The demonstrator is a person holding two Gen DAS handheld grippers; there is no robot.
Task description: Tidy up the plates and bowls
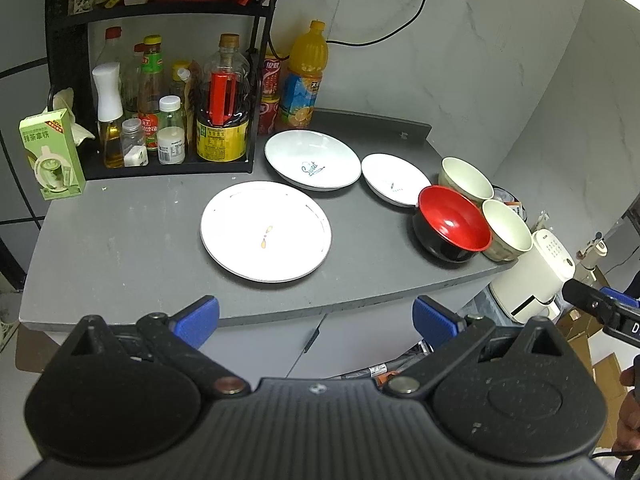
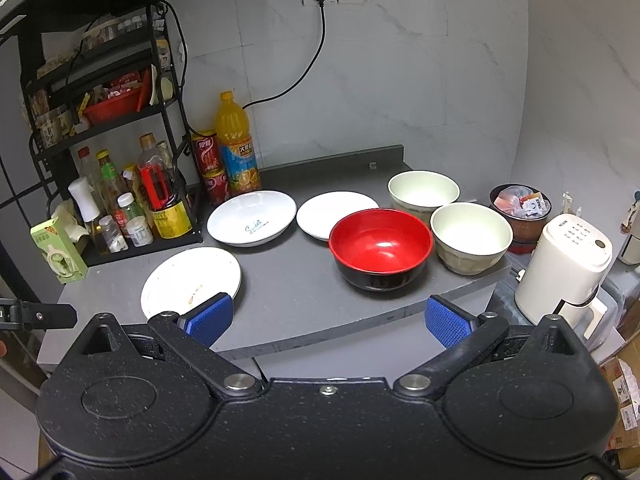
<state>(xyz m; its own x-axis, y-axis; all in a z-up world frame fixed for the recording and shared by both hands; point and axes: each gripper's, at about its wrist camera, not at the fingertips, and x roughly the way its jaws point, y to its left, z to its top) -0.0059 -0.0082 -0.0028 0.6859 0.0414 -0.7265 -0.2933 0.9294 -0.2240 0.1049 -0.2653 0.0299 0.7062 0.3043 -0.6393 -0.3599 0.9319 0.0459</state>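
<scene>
Grey counter carries three plates, three bowls, bottle rack.

Both views are evenly and fairly brightly lit from overhead. The flat white plate is washed out by glare at its middle, and a small highlight glints inside the red bowl. Shadows on the tabletop are soft. Fisheye distortion bends walls and edges; focus is sharp centrally, softer toward the corners.

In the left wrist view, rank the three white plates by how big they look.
1. Flat plate, though it is nearest the camera, so unsure.
2. Plate with blue writing.
3. Small plate, clearly smallest.
</scene>
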